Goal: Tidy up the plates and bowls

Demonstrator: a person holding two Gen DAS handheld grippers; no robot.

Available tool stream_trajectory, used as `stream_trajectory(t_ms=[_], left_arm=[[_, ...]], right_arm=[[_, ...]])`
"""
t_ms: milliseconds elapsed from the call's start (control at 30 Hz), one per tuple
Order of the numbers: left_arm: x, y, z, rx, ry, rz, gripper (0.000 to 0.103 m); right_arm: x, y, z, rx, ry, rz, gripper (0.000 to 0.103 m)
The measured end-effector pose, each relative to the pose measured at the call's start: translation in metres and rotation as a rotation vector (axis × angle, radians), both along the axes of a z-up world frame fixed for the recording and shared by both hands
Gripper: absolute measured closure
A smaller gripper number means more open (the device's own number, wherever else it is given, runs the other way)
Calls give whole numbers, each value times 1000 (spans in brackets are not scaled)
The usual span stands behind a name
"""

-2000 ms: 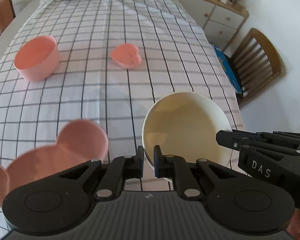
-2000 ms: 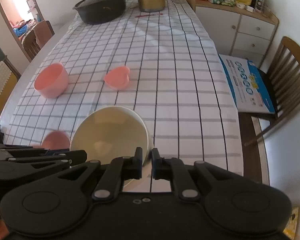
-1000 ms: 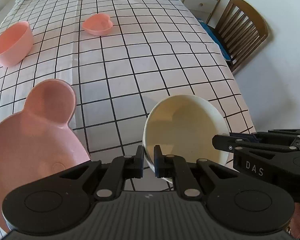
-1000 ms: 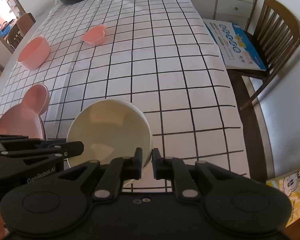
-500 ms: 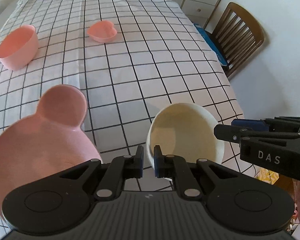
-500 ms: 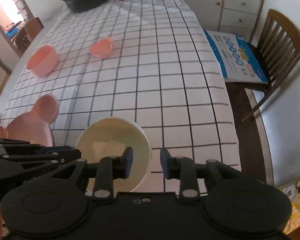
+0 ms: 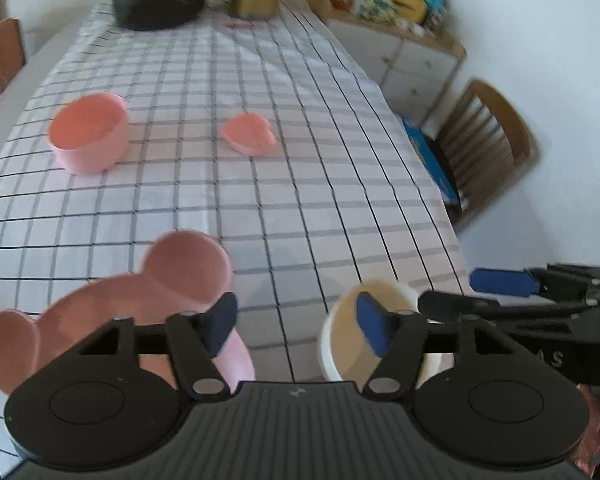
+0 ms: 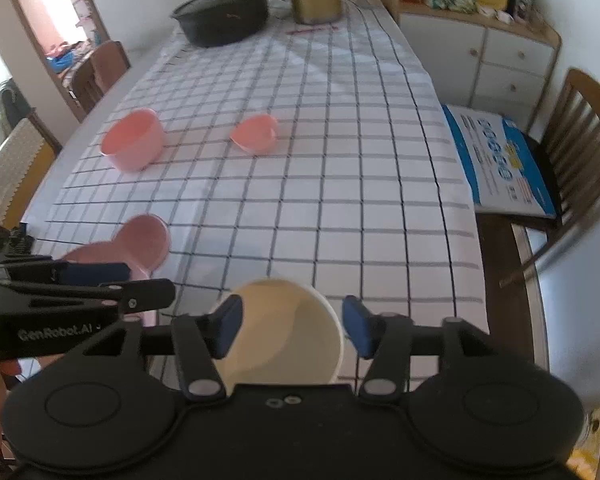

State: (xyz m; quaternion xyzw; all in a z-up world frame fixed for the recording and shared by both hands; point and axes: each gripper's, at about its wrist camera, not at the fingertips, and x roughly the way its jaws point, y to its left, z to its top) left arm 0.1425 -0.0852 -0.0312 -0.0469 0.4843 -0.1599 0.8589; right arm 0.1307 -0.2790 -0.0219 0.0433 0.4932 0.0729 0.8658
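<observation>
With the cream bowl (image 8: pixel 284 332) set down near the table edge, both the left gripper (image 7: pixel 296 324) and right gripper (image 8: pixel 290 326) gape wide, holding nothing; next likely calls for fetching a pink bowl (image 8: pixel 134 144)

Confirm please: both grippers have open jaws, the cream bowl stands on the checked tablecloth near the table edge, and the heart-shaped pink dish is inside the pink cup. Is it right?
Not quite. The heart-shaped pink dish is not inside the pink cup; it stands apart from it on the checked tablecloth, as the right wrist view shows. The rest holds: left gripper and right gripper have open jaws, and the cream bowl stands near the edge.
</observation>
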Motion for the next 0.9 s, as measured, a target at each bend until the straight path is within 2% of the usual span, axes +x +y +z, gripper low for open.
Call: stream_trajectory(t_ms=[67,133,267,367,500,700,900], left_arm=[[4,8,6,-3,-14,28,35],[9,18,11,-7,-28,58,35],[21,36,19,-7,-56,115,30],[31,48,26,6,-85,148,26],[47,66,31,8,-100,203,25],[79,95,29,49,-107,283,25],[114,121,15,88,-73,364,25]], right_arm=[[5,6,8,-3,-25,24,37],[10,12,14,-2,-49,46,28],[27,27,29,2,-104,89,16],[40,39,38,8,-149,119,1],[66,58,44,-5,-187,157,1],[117,83,40,24,-156,179,1],[159,110,26,22,-136,246,1]])
